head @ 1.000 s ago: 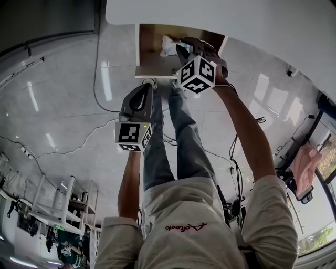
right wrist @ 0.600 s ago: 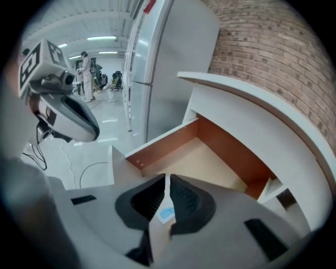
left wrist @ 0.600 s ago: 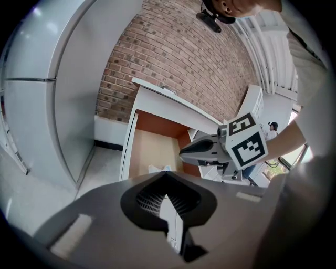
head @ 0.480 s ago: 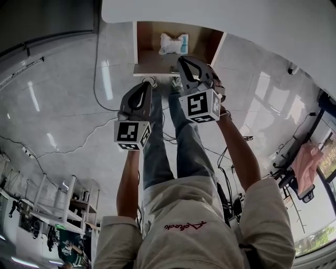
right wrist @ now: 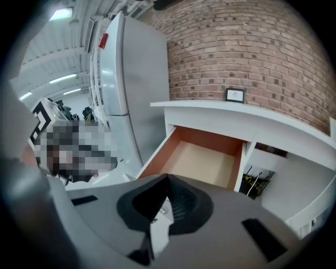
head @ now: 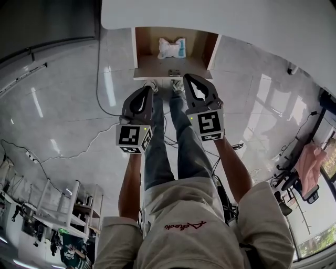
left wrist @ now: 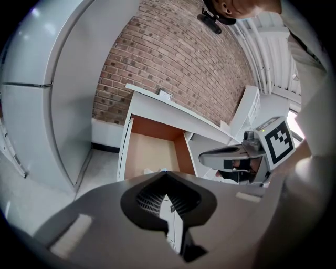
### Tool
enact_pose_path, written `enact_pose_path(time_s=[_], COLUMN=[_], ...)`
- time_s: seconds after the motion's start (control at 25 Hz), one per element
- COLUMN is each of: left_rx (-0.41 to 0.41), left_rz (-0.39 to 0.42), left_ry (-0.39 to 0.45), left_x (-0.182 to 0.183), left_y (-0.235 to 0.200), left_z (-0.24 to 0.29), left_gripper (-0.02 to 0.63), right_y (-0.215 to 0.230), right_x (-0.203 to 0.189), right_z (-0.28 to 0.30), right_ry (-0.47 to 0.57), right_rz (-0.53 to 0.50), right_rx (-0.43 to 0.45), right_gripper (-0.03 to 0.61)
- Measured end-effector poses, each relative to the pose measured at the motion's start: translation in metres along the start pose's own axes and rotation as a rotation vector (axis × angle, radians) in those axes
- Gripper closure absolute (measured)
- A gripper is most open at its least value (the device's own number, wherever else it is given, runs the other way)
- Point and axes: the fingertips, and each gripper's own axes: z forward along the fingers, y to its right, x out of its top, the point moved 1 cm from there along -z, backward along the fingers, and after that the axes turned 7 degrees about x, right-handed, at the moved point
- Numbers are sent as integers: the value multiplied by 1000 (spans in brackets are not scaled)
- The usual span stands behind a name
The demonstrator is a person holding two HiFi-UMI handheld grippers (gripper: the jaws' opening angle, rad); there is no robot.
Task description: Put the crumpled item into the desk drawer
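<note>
The crumpled item [head: 171, 48], white with a blue patch, lies inside the open wooden desk drawer [head: 144, 67] at the top of the head view. My right gripper [head: 187, 77] is shut and empty, held below the drawer's front edge, apart from it. Beside it on the left, my left gripper [head: 147, 88] is also shut with nothing in it. In the left gripper view the drawer [left wrist: 152, 149] shows past the shut left gripper [left wrist: 164, 172]. The right gripper view shows the drawer's bare bottom [right wrist: 210, 163] beyond the right gripper [right wrist: 167, 176]; the item is hidden there.
A white desk top [head: 220, 16] overhangs the drawer. Cables [head: 102, 107] trail over the glossy floor beside the person's legs [head: 178, 136]. A metal rack [head: 52, 210] stands at lower left, a pink cloth [head: 310, 160] at right. A tall white cabinet [right wrist: 131, 79] stands left of the desk.
My right gripper came back out of the drawer toward the person and left the crumpled item lying inside. The left gripper stayed almost still.
</note>
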Motion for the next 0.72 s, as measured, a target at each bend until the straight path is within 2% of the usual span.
enact_pose_path(time_s=[0.16,0.48,0.72], left_rx=[4,4,-6], left_rz=[0,-1,52], left_ry=[10,36,127], left_x=[11,50,112], left_y=[2,17,19], left_z=[-7,-35,-39], left_gripper=[604,604,604], right_y=[-7,-9,10], right_x=[12,51,97], right_z=[-8,-48,-70], right_ry=[34,84,180], right_rz=[42,39,40], right_rx=[-9,-68,-134], right_gripper=[566,566,566])
